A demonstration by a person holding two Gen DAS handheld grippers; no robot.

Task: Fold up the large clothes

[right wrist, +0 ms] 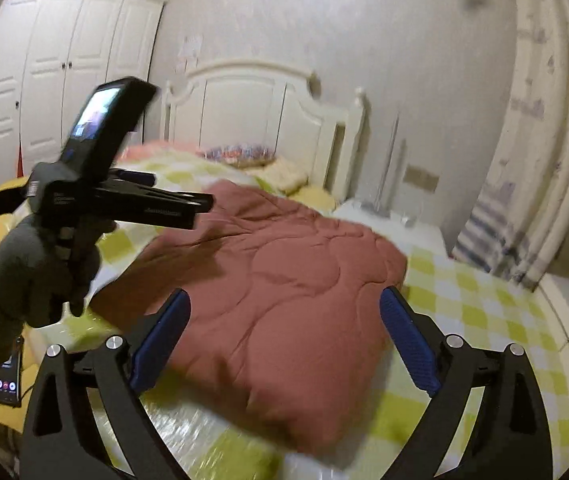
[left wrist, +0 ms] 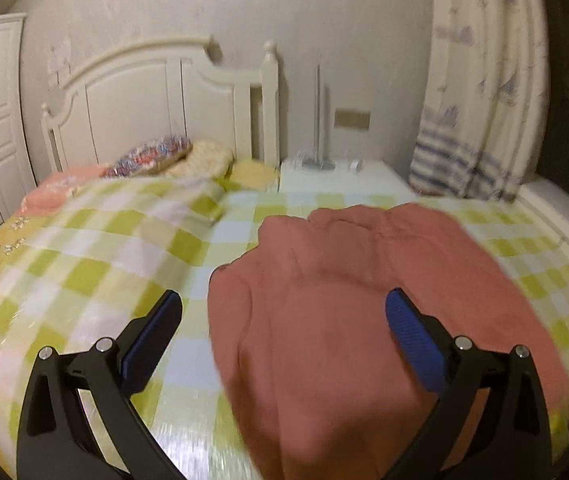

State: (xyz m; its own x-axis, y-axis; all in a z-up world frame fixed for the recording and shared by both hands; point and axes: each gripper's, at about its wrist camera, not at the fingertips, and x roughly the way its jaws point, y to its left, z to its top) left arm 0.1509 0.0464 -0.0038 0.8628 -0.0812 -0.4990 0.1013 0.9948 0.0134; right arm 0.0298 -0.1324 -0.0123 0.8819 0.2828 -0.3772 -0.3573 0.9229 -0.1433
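Garment (right wrist: 284,300) beneath both wide tongs (right wrist: 284,344)

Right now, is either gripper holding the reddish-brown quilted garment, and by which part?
Nothing is held. The left gripper and right gripper both stand open above the reddish-brown quilted garment on the green-checked bedspread.

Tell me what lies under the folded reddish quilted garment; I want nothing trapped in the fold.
The reddish quilted garment rests on the green checked bedspread, which shows all round it. Whatever lies directly beneath it is hidden.
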